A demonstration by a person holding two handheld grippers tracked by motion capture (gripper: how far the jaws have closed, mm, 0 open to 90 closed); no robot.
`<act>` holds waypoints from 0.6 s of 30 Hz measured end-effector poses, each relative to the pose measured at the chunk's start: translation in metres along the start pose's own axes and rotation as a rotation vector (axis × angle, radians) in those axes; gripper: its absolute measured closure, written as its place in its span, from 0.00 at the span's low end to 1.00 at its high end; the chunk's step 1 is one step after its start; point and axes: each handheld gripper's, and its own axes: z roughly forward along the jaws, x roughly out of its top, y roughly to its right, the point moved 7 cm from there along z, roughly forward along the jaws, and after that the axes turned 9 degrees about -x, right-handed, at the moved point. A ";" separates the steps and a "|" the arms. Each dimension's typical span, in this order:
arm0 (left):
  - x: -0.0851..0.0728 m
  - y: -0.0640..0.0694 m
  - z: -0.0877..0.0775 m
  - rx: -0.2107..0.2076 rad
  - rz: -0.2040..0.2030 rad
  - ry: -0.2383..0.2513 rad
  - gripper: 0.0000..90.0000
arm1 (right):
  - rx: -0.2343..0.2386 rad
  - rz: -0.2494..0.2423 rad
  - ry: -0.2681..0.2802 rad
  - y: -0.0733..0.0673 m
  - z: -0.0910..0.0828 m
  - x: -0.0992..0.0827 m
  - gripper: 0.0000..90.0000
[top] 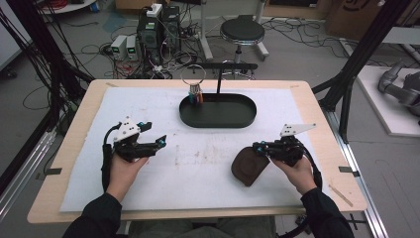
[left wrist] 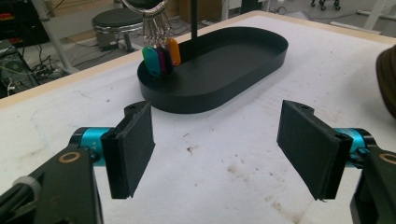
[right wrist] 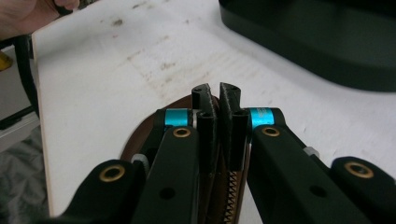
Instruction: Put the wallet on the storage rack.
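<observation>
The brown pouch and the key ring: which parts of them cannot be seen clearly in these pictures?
- Brown pouch, high view: its right end is hidden under the right tool.
- Brown pouch, right gripper view: the shut jaws cover most of it; a zipper strip shows between them.
- Brown pouch, left gripper view: cut off by the right edge.
- Key ring, left gripper view: its top is cut off by the upper edge.
- Key tags, high view: too small to count.

The left gripper (top: 157, 142) sat at eight o'clock with its fingers (left wrist: 130, 149) wide apart and pointing toward three o'clock, while at four o'clock the right gripper (top: 256, 147), gripped from behind by the right hand (top: 298, 173), had its fingers (right wrist: 208, 109) pressed together.
</observation>
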 end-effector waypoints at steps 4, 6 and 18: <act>0.002 0.004 0.003 -0.007 0.007 0.002 0.30 | -0.035 -0.057 0.065 -0.006 -0.003 0.012 0.97; 0.002 0.005 0.004 -0.010 0.010 0.002 0.30 | -0.057 -0.090 0.100 -0.011 -0.003 0.019 0.97; 0.009 0.026 0.029 -0.138 -0.015 0.026 0.30 | -0.049 -0.188 0.101 -0.018 -0.005 0.014 0.97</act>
